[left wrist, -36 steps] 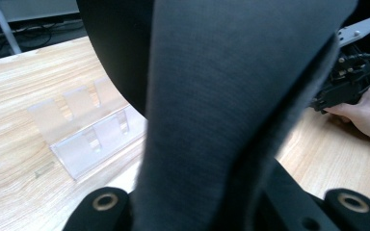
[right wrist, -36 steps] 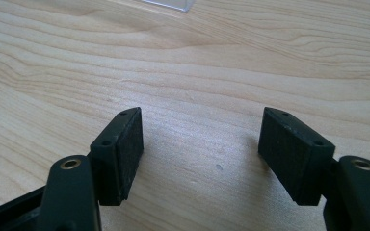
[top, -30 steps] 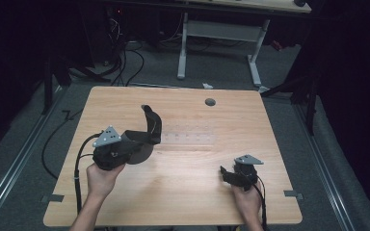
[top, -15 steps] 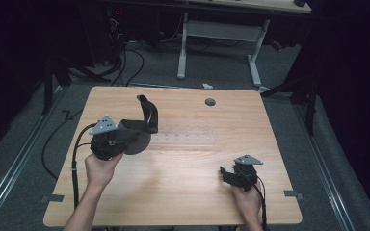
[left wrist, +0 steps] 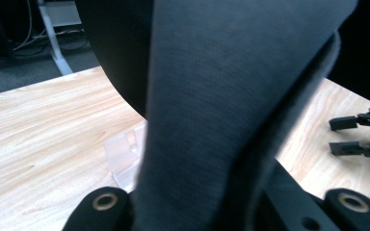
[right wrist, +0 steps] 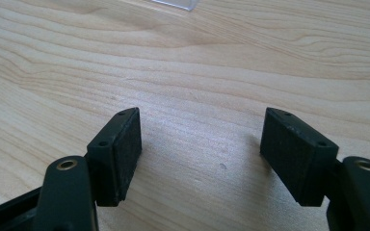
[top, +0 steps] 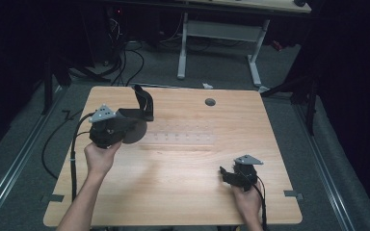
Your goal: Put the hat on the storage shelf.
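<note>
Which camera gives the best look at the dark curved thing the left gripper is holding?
The high view: the dark curved object shows whole there, rising from the left gripper above the table. The left gripper view has it up close, blurred, between the jaws. The right gripper view looks at bare wood.

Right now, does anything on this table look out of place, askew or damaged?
Nothing stands out. The left gripper holds a dark curved object above the table; the right gripper rests open near the front edge. No spill or damage shows.
</note>
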`<action>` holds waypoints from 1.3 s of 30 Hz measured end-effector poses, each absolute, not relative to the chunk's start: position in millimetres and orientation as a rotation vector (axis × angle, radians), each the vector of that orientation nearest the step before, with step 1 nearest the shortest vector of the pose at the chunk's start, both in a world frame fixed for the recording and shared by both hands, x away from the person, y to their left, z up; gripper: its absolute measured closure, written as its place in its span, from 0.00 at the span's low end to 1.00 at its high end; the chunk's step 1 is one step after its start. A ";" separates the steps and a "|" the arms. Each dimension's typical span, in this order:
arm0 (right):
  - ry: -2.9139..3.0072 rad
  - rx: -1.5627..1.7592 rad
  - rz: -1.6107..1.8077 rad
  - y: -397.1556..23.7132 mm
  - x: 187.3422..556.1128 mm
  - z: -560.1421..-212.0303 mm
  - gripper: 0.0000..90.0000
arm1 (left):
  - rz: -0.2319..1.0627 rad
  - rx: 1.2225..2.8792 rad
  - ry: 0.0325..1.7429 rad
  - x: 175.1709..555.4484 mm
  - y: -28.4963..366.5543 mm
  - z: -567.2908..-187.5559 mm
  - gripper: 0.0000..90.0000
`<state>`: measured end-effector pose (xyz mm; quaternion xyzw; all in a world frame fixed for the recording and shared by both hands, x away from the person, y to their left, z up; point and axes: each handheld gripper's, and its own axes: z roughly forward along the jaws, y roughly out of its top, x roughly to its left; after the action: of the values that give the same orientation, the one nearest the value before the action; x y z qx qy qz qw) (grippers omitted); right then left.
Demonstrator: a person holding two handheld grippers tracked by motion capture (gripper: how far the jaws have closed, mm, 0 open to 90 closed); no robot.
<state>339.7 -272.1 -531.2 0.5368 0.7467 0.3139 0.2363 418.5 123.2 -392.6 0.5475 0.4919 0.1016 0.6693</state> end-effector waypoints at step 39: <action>2.052 1.469 0.862 -271.9 339.4 -531.2 0.34 | 0.372 1.266 1.186 463.6 98.8 -427.8 0.95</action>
<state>339.4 -271.9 -531.2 0.5353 0.7478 0.3144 0.2354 463.6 98.8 -427.8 0.5531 0.5184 0.1627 0.6316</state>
